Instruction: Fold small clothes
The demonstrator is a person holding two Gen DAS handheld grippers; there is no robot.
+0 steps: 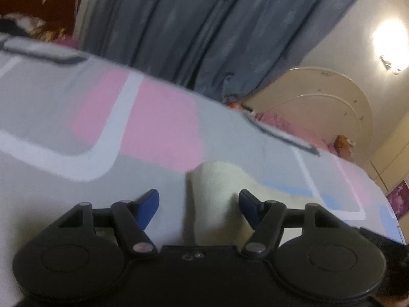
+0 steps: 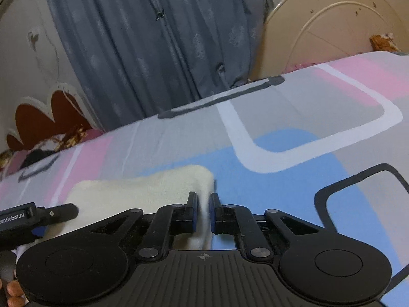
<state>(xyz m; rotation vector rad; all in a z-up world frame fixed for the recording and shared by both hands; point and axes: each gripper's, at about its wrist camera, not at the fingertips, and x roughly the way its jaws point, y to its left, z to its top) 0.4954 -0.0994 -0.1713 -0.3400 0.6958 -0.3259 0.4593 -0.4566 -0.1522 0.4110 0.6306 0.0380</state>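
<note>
A small cream fleece garment (image 2: 143, 192) lies on the patterned bedsheet (image 2: 281, 184). My right gripper (image 2: 203, 211) is shut on the garment's right edge, with the cloth pinched between the blue pads. In the left wrist view the same cream garment (image 1: 217, 186) lies between and beyond the fingers. My left gripper (image 1: 199, 204) is open, its blue pads wide apart on either side of the cloth's left edge. The left gripper's body (image 2: 33, 217) also shows at the left of the right wrist view.
The bedsheet (image 1: 76, 117) has grey, pink, blue and white shapes. Grey curtains (image 2: 153, 38) hang behind the bed. A cream headboard (image 2: 345, 25) stands at the right. Pink bedding and pillows (image 1: 294, 125) lie at the far edge. A wall lamp (image 1: 388, 41) glows.
</note>
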